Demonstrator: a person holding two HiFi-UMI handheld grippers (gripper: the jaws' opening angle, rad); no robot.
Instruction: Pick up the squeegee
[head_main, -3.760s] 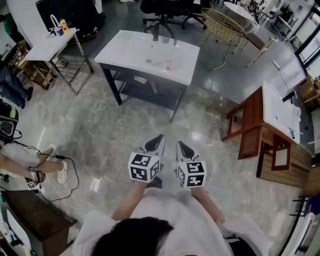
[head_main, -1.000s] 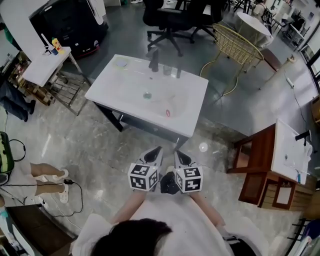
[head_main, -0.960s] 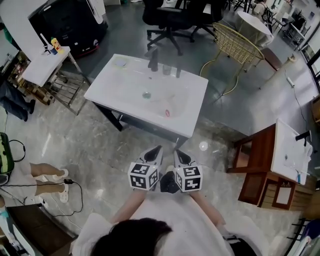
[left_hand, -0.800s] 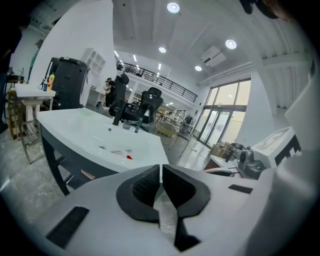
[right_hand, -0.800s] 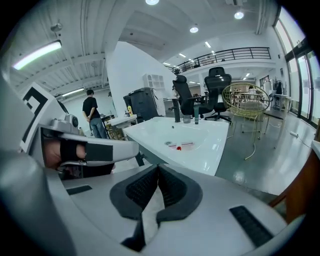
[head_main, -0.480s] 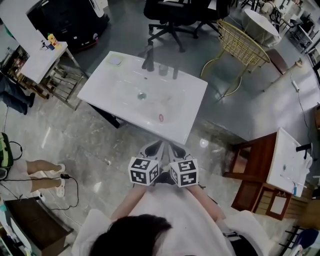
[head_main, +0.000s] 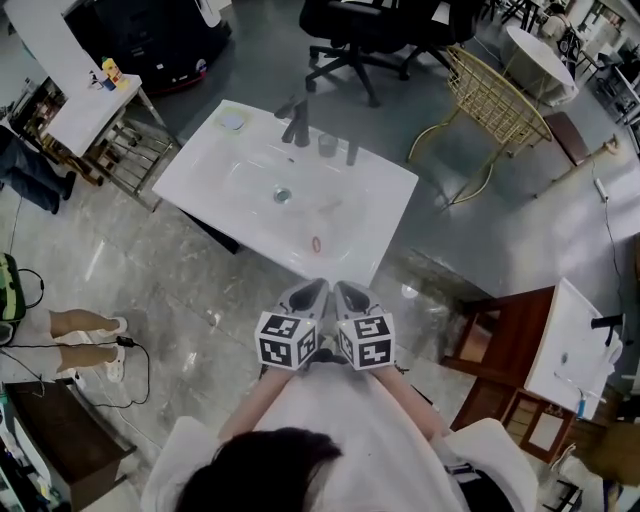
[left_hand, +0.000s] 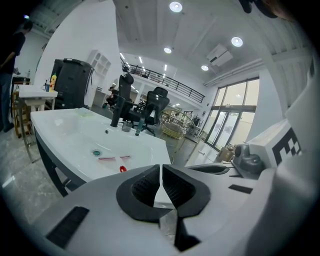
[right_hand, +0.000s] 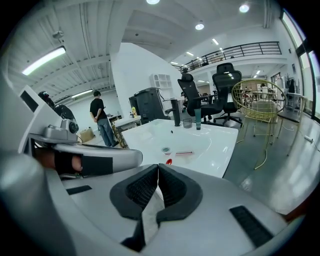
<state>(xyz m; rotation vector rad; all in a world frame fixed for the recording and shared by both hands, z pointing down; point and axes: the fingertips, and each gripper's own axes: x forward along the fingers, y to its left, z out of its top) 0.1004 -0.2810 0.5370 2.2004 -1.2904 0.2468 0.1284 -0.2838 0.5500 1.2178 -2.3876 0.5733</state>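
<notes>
The squeegee (head_main: 322, 210) looks like a thin pale bar lying in the white sink basin (head_main: 380, 190), with a small red loop (head_main: 316, 243) nearer the front edge. It shows as a reddish strip in the left gripper view (left_hand: 114, 158) and in the right gripper view (right_hand: 183, 152). My left gripper (head_main: 308, 293) and right gripper (head_main: 348, 295) are side by side just short of the sink's front edge. Both are shut and empty, pointing at the basin. The left gripper's (left_hand: 161, 171) pads meet, and so do the right gripper's (right_hand: 158, 170).
A dark faucet (head_main: 297, 122), a cup (head_main: 327, 145) and a green dish (head_main: 232, 121) stand at the sink's far rim. A gold wire chair (head_main: 497, 100) is behind on the right, a wooden table (head_main: 480, 345) to the right, a person's legs (head_main: 80, 325) at left.
The sink has come closer in the head view. Both grippers have moved forward to its front edge and drawn closer together, still shut.
</notes>
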